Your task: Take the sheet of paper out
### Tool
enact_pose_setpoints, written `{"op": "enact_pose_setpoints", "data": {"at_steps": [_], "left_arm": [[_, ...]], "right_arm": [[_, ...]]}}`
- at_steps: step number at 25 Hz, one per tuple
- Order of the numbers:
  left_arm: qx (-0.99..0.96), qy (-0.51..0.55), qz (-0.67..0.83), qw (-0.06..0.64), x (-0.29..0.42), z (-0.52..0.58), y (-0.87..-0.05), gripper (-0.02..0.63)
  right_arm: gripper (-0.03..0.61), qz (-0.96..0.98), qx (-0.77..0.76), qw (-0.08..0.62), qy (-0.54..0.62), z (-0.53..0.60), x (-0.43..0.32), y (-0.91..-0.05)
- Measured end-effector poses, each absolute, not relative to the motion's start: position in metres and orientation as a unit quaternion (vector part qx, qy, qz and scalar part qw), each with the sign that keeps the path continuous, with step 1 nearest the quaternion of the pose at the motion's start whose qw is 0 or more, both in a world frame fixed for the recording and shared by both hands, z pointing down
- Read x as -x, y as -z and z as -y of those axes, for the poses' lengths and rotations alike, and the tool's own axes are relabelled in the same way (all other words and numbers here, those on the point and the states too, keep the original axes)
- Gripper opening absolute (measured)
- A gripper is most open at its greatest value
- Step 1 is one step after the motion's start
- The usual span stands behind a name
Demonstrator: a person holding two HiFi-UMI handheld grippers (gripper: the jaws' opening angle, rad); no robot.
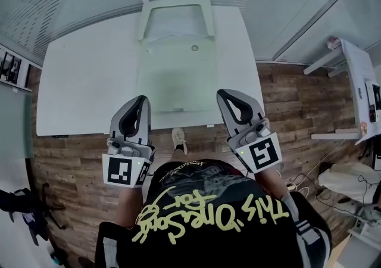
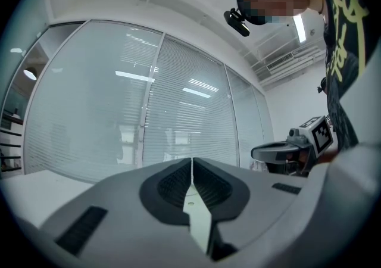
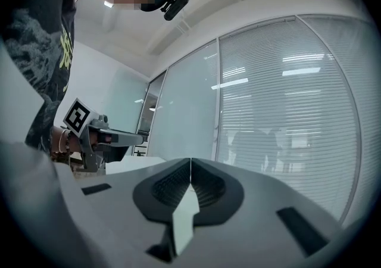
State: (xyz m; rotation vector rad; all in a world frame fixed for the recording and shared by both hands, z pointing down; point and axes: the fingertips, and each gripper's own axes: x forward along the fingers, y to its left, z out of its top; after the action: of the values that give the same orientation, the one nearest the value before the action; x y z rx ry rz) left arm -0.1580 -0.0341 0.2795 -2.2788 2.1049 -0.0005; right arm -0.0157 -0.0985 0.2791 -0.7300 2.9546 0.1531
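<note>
**Item 1. My left gripper** (image 2: 191, 160): jaws closed, the dark ribbed pads meeting along one thin seam with nothing between them. In the head view it sits at lower left of centre, marker cube nearest me.

**Item 2. My right gripper** (image 3: 190, 161): jaws closed the same way, pads together, empty. In the head view it sits at lower right of centre.

**Item 3. Document pouch** (image 1: 175, 91): pale green, translucent, lying flat on the table in the upper middle of the head view. It has a round snap (image 1: 194, 48) near its upper edge. Its flap (image 1: 176, 8) lies open toward the top of the frame. My two gripper tips show at its lower left and lower right corners.

**Item 4. Sheet of paper** (image 1: 178, 70): appears to lie inside the pouch, showing only as a pale panel through the green cover; its edges cannot be made out.

**Item 5. Table** (image 1: 83, 82): white, rectangular, filling the upper centre of the head view.

**Item 6. Surroundings**: wooden floor (image 1: 286, 100) at right and along the bottom. A glass wall with blinds (image 2: 178, 100) fills both gripper views.
</note>
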Motion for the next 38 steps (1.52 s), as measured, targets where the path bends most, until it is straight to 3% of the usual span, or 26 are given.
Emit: {"op": "enact_pose_setpoints", "data": {"at_steps": [23, 28, 38], "left_arm": [[0.766, 0.027, -0.642, 0.006, 0.226, 0.118, -0.289, 0.014], [0.782, 0.029, -0.622, 0.038, 0.239, 0.127, -0.288, 0.014], [0.788, 0.045, -0.613, 0.032, 0.255, 0.133, -0.298, 0.014]], "right_arm": [[0.008, -0.954, 0.298, 0.023, -0.031, 0.165, 0.073, -0.286], [0.008, -0.95, 0.309, 0.019, -0.028, 0.172, 0.087, -0.29], [0.008, -0.945, 0.324, 0.007, -0.038, 0.176, 0.101, -0.289]]}}
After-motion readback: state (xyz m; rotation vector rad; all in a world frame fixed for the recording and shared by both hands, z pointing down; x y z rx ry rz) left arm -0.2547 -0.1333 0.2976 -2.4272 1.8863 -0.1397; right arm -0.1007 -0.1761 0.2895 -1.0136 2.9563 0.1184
